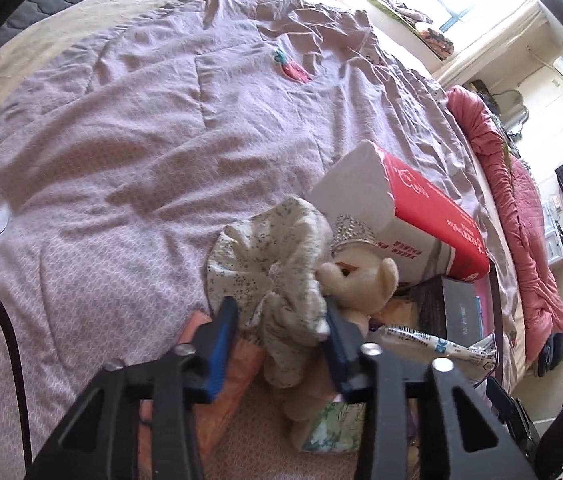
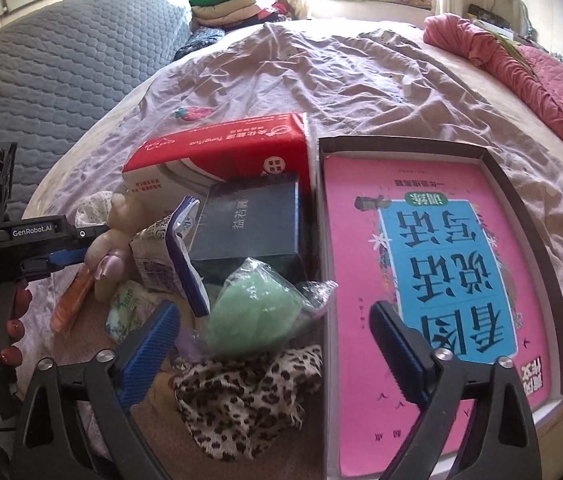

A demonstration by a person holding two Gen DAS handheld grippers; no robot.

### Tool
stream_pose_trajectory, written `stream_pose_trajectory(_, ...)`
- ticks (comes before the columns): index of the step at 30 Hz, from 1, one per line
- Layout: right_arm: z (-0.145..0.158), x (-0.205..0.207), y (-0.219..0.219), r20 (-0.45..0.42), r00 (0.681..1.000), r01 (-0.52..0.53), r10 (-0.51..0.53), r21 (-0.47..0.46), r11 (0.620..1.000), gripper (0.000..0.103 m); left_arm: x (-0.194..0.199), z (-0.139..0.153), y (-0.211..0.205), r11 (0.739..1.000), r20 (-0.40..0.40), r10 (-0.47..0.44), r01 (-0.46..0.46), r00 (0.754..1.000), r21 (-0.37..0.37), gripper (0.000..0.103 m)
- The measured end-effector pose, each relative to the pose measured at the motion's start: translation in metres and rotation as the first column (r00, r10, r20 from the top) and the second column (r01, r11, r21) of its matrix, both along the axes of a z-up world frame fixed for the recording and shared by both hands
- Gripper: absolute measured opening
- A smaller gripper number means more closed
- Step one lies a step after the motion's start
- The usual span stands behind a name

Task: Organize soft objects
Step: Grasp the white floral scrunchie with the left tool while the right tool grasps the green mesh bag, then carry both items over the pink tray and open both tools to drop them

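Note:
My left gripper is shut on the floral dress of a cream plush bear with a small tiara, at the left side of the pile on the bed. The bear also shows in the right wrist view, next to the left gripper. My right gripper is open and empty, above a green fluffy item in clear plastic and a leopard-print cloth.
A red-and-white tissue pack, a dark box, a small floral tissue packet and a crumpled wrapper crowd the pile. A tray holding a pink book lies at the right. A pink quilt lies far right.

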State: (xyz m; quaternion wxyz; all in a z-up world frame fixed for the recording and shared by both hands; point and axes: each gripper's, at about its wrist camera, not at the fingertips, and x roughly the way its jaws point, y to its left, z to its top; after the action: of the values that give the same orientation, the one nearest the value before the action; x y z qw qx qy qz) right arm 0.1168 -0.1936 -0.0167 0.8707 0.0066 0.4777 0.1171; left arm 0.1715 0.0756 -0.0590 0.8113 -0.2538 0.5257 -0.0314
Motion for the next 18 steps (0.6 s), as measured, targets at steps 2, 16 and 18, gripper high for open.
stream_pose_trajectory(2,-0.007,0.004,0.005,-0.036,0.999,-0.018,0.018,-0.009,1.0,0.069,0.002,-0.001,0.0,1.0,0.003,-0.011,0.011,1.0,-0.007,0.021)
stream_pose_trajectory(16,0.018,-0.005,-0.013,0.093,0.996,-0.019,0.009,0.108,0.994,0.056,-0.012,0.037,0.0,0.999,0.146,-0.019,0.014,0.989,0.029,0.01)
stream_pose_trajectory(18,0.023,-0.007,-0.015,0.102,0.995,-0.013,0.002,0.11,0.994,0.056,-0.019,0.05,-0.003,0.999,0.18,-0.033,0.026,0.983,0.046,0.01)
